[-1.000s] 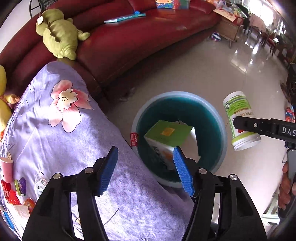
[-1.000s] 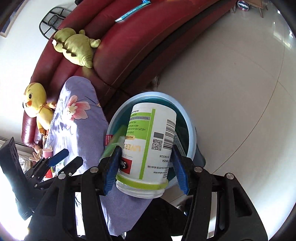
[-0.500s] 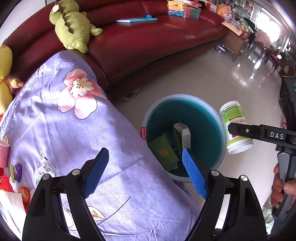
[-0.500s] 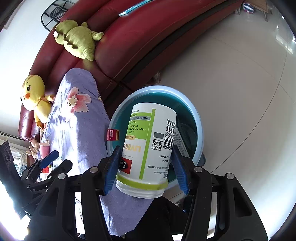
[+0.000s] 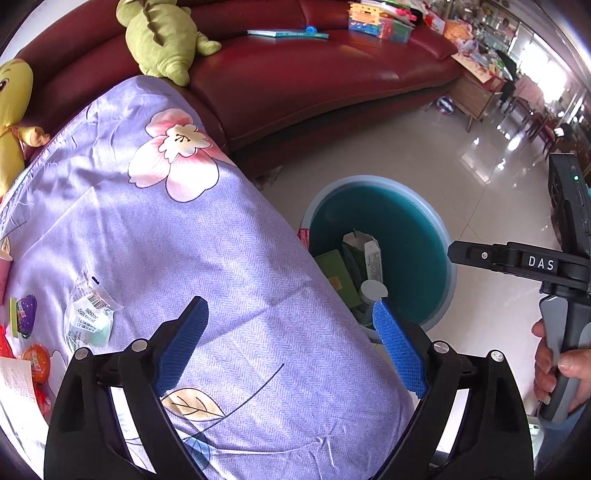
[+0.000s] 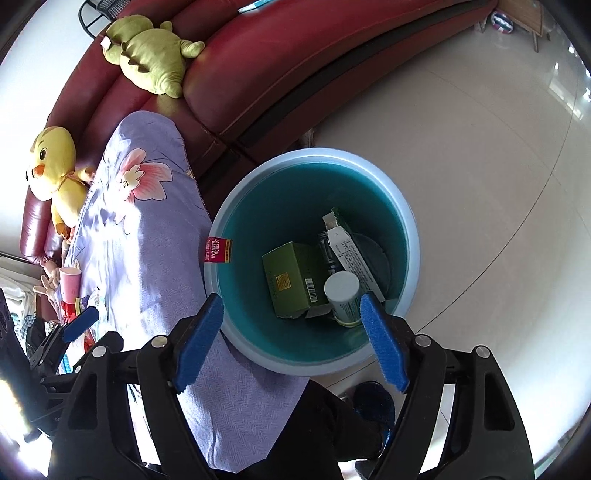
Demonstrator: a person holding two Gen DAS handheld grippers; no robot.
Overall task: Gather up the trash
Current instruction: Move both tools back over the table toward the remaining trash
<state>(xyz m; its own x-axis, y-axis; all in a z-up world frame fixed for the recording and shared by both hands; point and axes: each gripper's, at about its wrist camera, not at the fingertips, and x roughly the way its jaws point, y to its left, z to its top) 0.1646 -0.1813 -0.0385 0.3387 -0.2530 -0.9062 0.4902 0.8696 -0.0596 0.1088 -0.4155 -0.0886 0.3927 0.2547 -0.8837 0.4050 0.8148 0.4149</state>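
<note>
A round blue trash bin [image 6: 413, 236] stands on the floor beside a table under a lilac flowered cloth [image 5: 166, 236]. Inside the bin lie a green box [image 6: 291, 280], a white carton [image 6: 347, 251] and a white supplement bottle [image 6: 341, 291], cap end up. My right gripper [image 6: 290, 301] hovers over the bin, its jaws opening, with nothing between the pads. My left gripper [image 5: 290, 302] hangs over the cloth's edge, jaws opening wide and empty. On the cloth to the left lie a clear wrapper [image 5: 88, 317], a purple jelly cup [image 5: 24, 314] and an orange packet [image 5: 37, 360].
A dark red sofa [image 5: 314, 74] curves behind the table and bin, bearing a green plush toy [image 5: 162, 37], a yellow plush toy [image 6: 55, 162] and a book [image 5: 288, 34]. A pink cup [image 6: 69, 280] stands on the cloth. Pale tiled floor [image 6: 480, 147] spreads right of the bin.
The right gripper's jaws have spread and the white bottle has dropped from them into the bin. The left gripper has opened wider and shifted left, from over the bin to over the cloth.
</note>
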